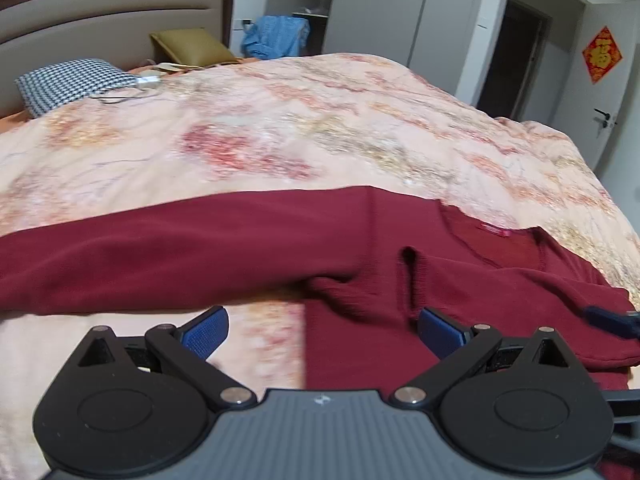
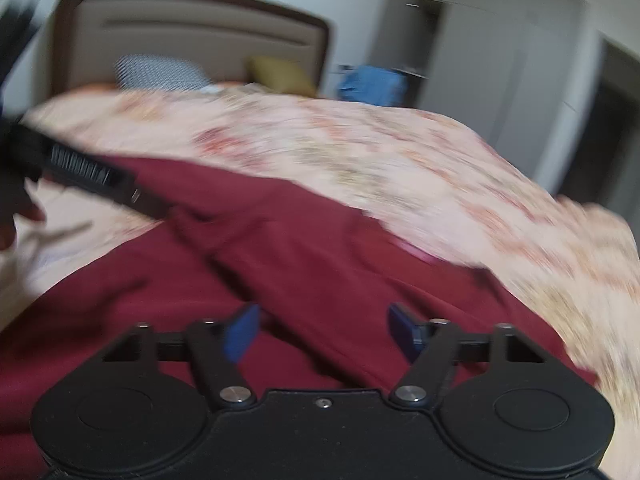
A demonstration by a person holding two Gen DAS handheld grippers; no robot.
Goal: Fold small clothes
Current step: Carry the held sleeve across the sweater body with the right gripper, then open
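While my left cam shows the red sweater's (image 1: 248, 240) neck label, right cam is blurred. Both grippers, left (image 1: 322, 334) and right (image 2: 322, 334), gape wide, empty, over sweater on floral quilt (image 1: 280, 128); pillows (image 1: 72, 82) beyond.

My left gripper (image 1: 322, 332) tilts downward, its blue pads (image 1: 204, 334) spread wide with nothing pinched between them. My right gripper (image 2: 324, 332) also angles down, jaws parted, pads (image 2: 402, 330) gripping nothing; its view is smeared with blur. The right's blue fingertip shows at the far right edge of the left view.
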